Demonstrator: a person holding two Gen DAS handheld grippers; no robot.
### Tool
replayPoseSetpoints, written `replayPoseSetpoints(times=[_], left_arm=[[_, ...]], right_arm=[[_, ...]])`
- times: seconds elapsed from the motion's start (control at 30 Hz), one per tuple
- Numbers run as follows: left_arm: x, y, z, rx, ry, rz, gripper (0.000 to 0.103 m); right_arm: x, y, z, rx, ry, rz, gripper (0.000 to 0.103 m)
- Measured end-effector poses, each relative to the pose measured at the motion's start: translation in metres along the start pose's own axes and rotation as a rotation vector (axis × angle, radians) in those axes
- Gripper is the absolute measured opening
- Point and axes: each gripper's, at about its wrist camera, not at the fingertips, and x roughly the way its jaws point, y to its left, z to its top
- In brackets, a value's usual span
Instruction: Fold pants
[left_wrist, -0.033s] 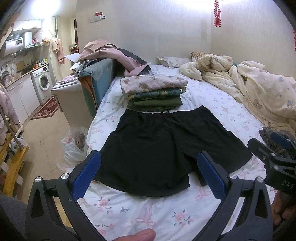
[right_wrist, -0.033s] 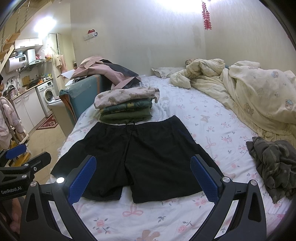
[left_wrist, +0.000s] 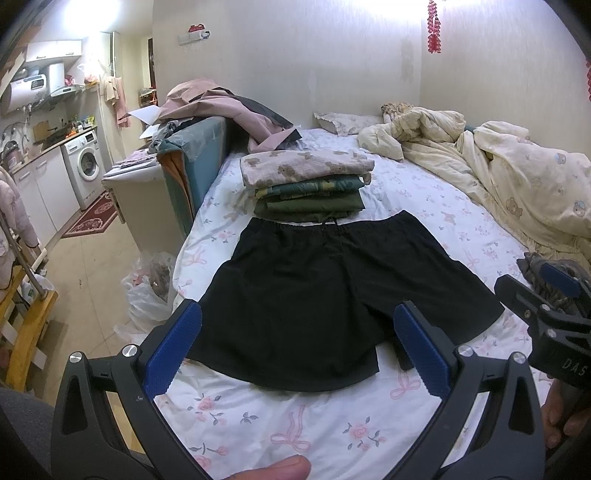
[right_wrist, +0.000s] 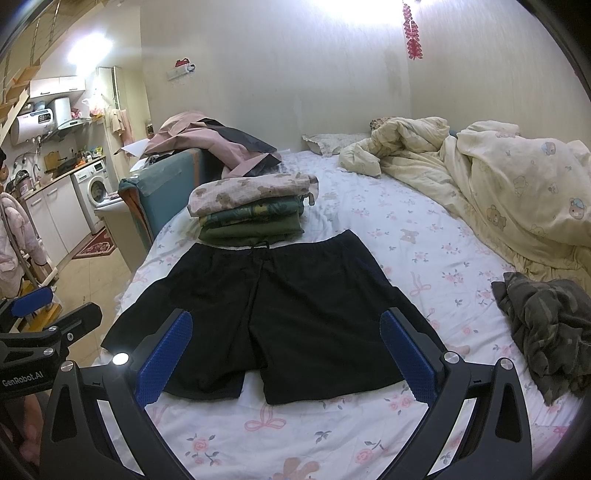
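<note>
The left gripper (left_wrist: 297, 349) hangs low over the near edge of the bed (left_wrist: 424, 206), its blue pads wide apart with nothing between them. The right gripper (right_wrist: 284, 354) is the same, spread wide and holding nothing.

Just beyond both lie the black shorts (left_wrist: 332, 288), flat and unfolded on the flowered sheet. The two leg openings point toward the cameras and the waistband with its drawstring points to the far wall, so the long axis from waist to hem runs away from the viewer.

On the floor left of the bed stands a white plastic bag (left_wrist: 147, 291); something brownish is in it, too unclear to name.

Right of the shorts lies a crumpled camouflage garment (right_wrist: 546, 325). Touching the waistband, farther on, is a stack of folded clothes (left_wrist: 306, 184).
</note>
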Motion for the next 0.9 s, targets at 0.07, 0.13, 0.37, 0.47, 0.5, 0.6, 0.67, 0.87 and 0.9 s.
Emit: replayPoseSetpoints(times=[0.07,0.13,0.37,0.47,0.5,0.6,0.67,0.87,0.9], left_arm=[[0.000,0.000,0.000,0.000,-0.004,0.001,0.103],[0.000,0.000,0.000,-0.001,-0.003,-0.001,0.103],[-0.001,0.001,0.000,0.000,-0.003,0.002,0.103],[-0.001,0.001,0.000,0.000,-0.003,0.001,0.103],[-0.001,0.001,0.000,0.000,-0.002,0.000,0.103],[-0.001,0.003,0.000,0.001,-0.001,0.001,0.103],[-0.002,0.003,-0.001,-0.001,0.001,0.001,0.103],[0.006,0.013,-0.003,-0.019,0.032,0.030,0.103],[0.007,0.014,-0.003,-0.019,0.040,0.034,0.103]], right_arm=[[0.000,0.000,0.000,-0.001,0.001,0.000,0.103],[0.000,0.000,0.001,0.000,0.002,0.001,0.103],[0.001,0.003,-0.001,0.001,0.006,0.001,0.103],[0.001,0.006,-0.006,0.006,0.013,0.003,0.103],[0.001,0.006,-0.006,0.007,0.014,0.004,0.103],[0.003,0.005,-0.008,0.016,0.026,0.010,0.103],[0.007,0.003,-0.010,0.033,0.046,0.027,0.103],[0.055,-0.048,-0.030,0.280,0.332,0.165,0.103],[0.068,-0.069,-0.043,0.382,0.398,0.188,0.103]])
